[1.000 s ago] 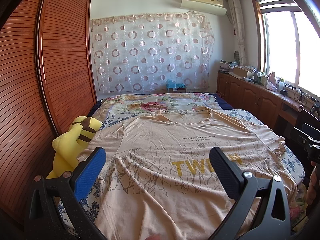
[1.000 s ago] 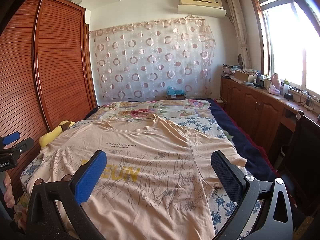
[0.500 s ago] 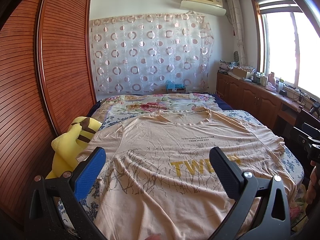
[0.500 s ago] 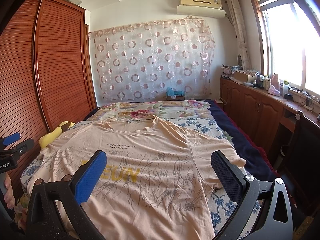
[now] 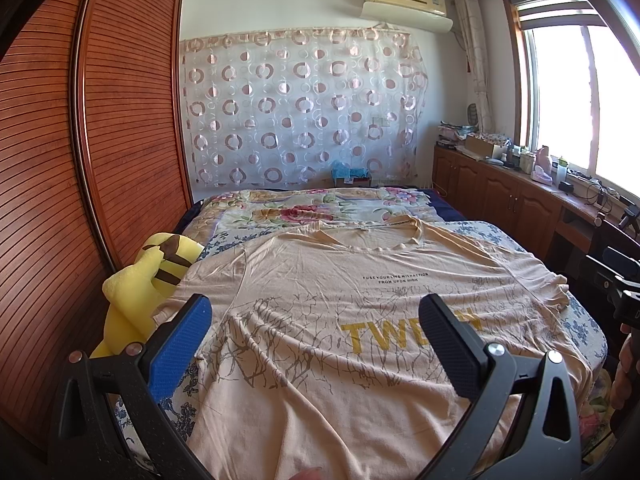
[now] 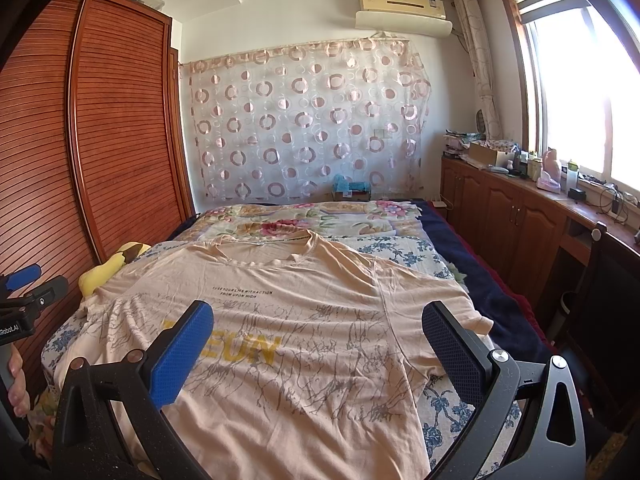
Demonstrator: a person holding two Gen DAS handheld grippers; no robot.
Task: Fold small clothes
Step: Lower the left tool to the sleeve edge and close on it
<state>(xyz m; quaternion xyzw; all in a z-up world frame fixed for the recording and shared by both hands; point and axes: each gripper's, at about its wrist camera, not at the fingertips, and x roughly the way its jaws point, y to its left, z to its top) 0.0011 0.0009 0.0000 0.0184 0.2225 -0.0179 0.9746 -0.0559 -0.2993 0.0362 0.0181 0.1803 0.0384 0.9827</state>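
A peach T-shirt [image 5: 360, 280] [image 6: 304, 304] with yellow lettering lies spread flat, front up, on the bed, collar toward the far wall. My left gripper [image 5: 316, 320] hovers open above the shirt's lower left part, holding nothing. Open as well, my right gripper [image 6: 316, 324] hangs over the lower right part, its right finger above the right sleeve [image 6: 460, 304]. Each gripper shows at the edge of the other's view, held by a hand.
A yellow plush toy [image 5: 148, 280] sits at the bed's left edge against the slatted wooden wardrobe [image 5: 80, 160]. Folded floral bedding [image 5: 320, 208] lies beyond the collar. Wooden cabinets [image 6: 520, 208] with clutter run under the window on the right. A dark chair [image 6: 600, 280] stands near the bed.
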